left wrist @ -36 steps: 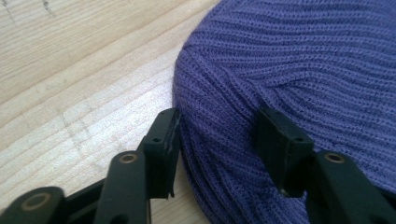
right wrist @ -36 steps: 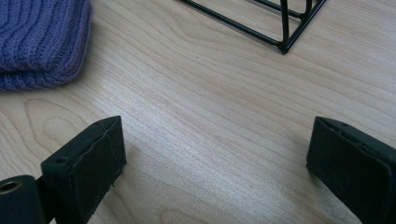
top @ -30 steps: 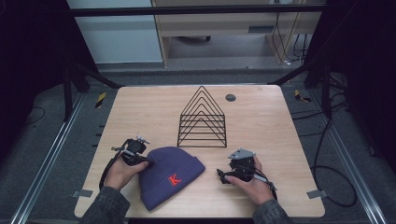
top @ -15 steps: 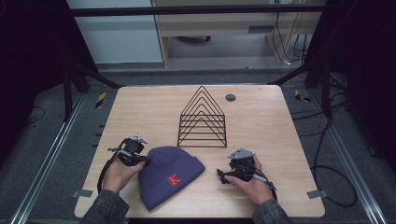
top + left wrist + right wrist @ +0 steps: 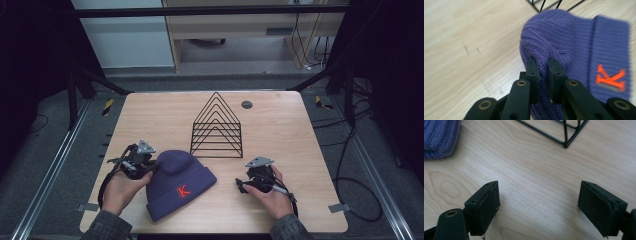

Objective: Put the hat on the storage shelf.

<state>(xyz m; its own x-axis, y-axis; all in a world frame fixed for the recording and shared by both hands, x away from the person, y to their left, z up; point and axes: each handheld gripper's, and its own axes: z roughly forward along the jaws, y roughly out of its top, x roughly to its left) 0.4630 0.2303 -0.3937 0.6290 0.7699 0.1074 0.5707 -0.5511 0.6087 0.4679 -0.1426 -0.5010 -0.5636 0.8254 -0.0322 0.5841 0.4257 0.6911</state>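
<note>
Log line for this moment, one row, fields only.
left gripper: shut on purple beanie crown | right gripper: open, over bare table | wire rack: upright, untouched

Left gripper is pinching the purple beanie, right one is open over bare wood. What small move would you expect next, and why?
Probably a small lift by the left gripper: its jaws are shut on a knit fold of the beanie, which lies flat on the table, while the right gripper is open, holding nothing.

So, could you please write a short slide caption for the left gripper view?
Left gripper pinching a fold of the purple knit beanie on the wooden table.
</note>
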